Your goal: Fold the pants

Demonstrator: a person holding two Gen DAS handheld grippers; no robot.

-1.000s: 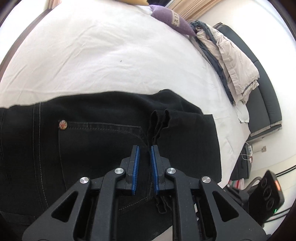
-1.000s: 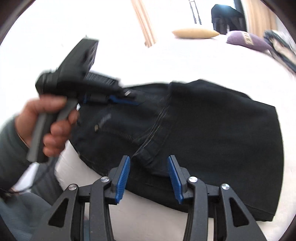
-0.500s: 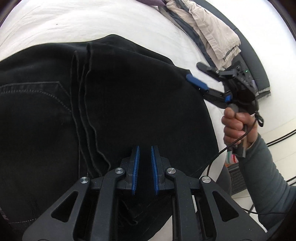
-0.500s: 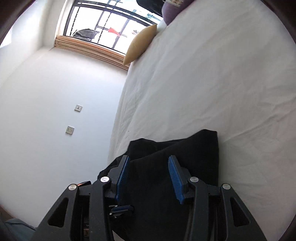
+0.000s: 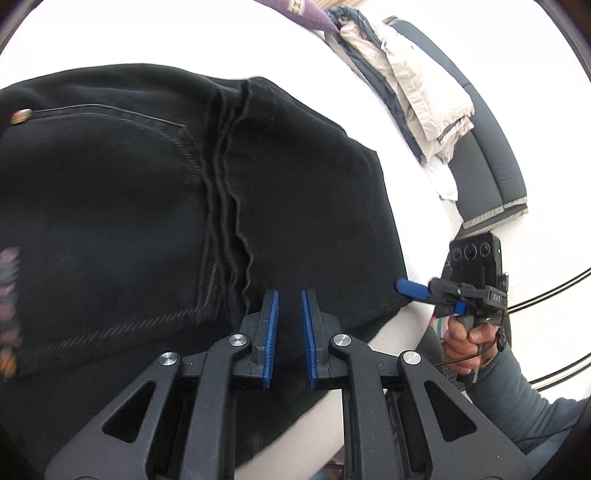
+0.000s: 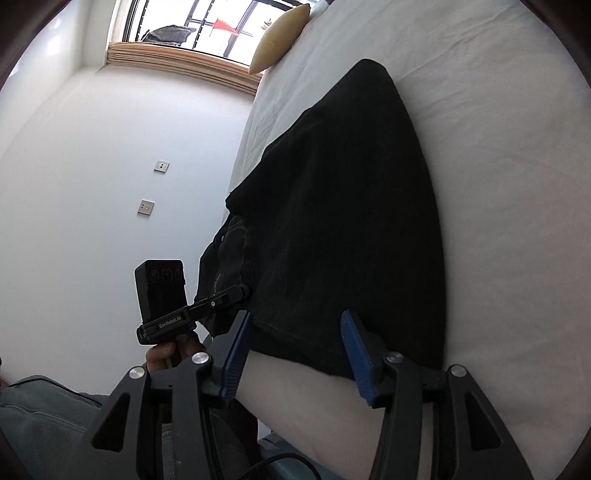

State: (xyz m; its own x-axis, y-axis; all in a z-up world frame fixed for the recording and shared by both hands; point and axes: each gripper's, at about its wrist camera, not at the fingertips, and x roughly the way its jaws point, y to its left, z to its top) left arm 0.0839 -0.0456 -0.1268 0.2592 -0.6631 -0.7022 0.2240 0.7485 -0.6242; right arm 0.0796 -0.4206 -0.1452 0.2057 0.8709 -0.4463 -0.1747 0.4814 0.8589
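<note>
Black pants (image 5: 155, 192) lie folded on the white bed (image 5: 155, 33), near its front edge. They also show in the right wrist view (image 6: 351, 229). My left gripper (image 5: 290, 314) hovers over the pants' near edge with a narrow gap between its blue pads and nothing in it. My right gripper (image 6: 295, 339) is open wide and empty at the pants' near corner by the bed edge. It shows in the left wrist view (image 5: 413, 290) at the pants' right corner. The left gripper appears in the right wrist view (image 6: 240, 293), touching the pants' left side.
A pile of beige and grey clothes (image 5: 413, 81) lies at the bed's right side beside a dark sofa (image 5: 491, 155). A purple cushion (image 5: 303, 11) lies at the far end. A tan pillow (image 6: 277, 40), a window and a white wall (image 6: 92, 166) stand left of the bed.
The left gripper has opened a little and let go of the pants' seam, drawing back to the near edge. The right gripper swung round to the pants' right corner, still open.
</note>
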